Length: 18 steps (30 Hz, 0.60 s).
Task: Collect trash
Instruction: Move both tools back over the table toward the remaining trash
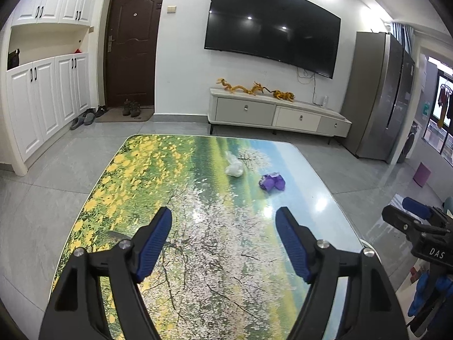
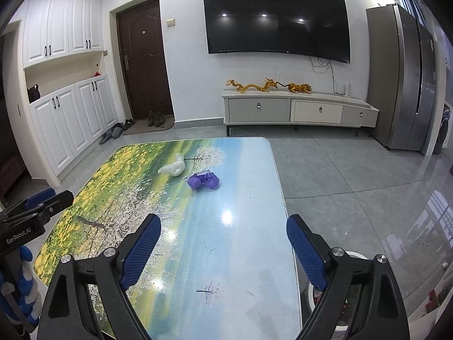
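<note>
A crumpled white plastic wrapper [image 1: 234, 165] [image 2: 173, 165] and a crumpled purple wrapper [image 1: 272, 182] [image 2: 203, 180] lie side by side on the far half of the flower-print table [image 1: 198, 240] [image 2: 226, 255]. My left gripper [image 1: 223, 221] is open and empty, over the near part of the table, well short of both pieces. My right gripper [image 2: 223, 226] is open and empty over the table's right side, also short of them. Each gripper shows at the edge of the other's view [image 1: 416, 221] [image 2: 36, 206].
A bin with a white rim [image 2: 351, 255] [image 1: 369, 245] stands on the floor by the table's near right corner, mostly hidden by my right gripper. Grey tiled floor surrounds the table. A TV cabinet [image 2: 300, 110], fridge [image 2: 402, 79] and white cupboards [image 2: 70, 121] line the walls.
</note>
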Motion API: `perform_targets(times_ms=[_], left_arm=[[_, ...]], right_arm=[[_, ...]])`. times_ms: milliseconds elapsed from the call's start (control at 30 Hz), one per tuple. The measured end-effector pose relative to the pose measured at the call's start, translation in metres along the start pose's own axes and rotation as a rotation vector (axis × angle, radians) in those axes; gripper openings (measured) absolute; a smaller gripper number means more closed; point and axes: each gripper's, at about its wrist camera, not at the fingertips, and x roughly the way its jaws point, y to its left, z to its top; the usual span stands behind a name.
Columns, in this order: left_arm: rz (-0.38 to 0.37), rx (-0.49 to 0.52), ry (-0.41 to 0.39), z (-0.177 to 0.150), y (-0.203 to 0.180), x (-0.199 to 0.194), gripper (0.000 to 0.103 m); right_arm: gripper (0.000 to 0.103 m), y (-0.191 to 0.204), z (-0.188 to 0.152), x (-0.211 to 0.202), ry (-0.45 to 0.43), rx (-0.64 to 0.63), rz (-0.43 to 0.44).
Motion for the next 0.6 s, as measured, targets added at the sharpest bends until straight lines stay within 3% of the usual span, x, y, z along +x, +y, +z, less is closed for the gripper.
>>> perform_targets(times_ms=[333,600], left_arm=[[0.003,-0.045,0.027,-0.005,0.024,0.015,0.075],[0.021,-0.072,0.108,-0.015,0.042,0.05,0.075]], right_arm=[[0.094,0.021,0.002,0.015,0.032,-0.042,0.006],[0.094,0.027,0.001,0.046,0.088,-0.055,0.027]])
